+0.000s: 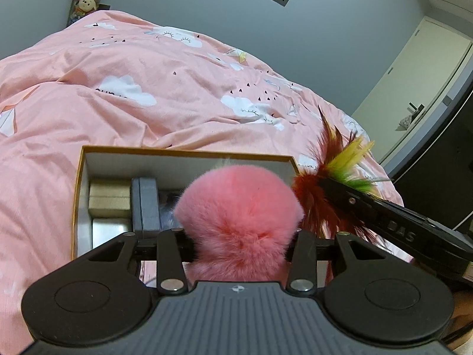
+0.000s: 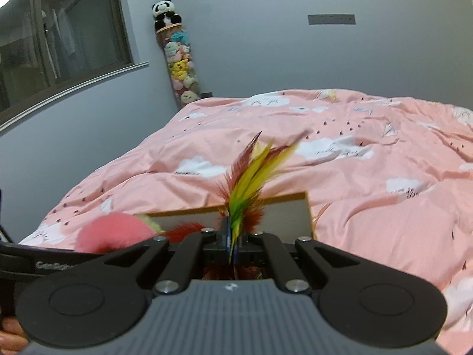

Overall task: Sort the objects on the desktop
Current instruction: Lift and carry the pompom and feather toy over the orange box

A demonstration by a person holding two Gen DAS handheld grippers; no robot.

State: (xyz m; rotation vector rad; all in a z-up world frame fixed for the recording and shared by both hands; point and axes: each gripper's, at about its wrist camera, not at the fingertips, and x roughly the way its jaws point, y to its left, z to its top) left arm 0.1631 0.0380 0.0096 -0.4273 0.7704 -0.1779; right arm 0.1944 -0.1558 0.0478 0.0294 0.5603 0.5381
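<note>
A fluffy pink pompom [image 1: 239,213] fills the jaws of my left gripper [image 1: 238,236], which is shut on it just in front of an open orange-rimmed cardboard box [image 1: 183,151]. The box holds a beige case [image 1: 109,196], a grey case [image 1: 146,207] and a silvery item [image 1: 109,230]. To the right, my right gripper [image 1: 348,195] is shut on a red, yellow and green feather toy [image 1: 340,165]. In the right wrist view the feather toy [image 2: 251,177] sticks up from the shut right gripper [image 2: 232,236], over the box [image 2: 266,199]. The pompom [image 2: 115,230] shows at lower left.
The box lies on a bed with a pink cloud-print duvet [image 1: 147,74]. A tall clear tube of plush toys [image 2: 179,59] stands in the far corner beside a window [image 2: 59,29]. A pale wardrobe door [image 1: 414,88] and dark furniture [image 1: 437,171] stand to the right.
</note>
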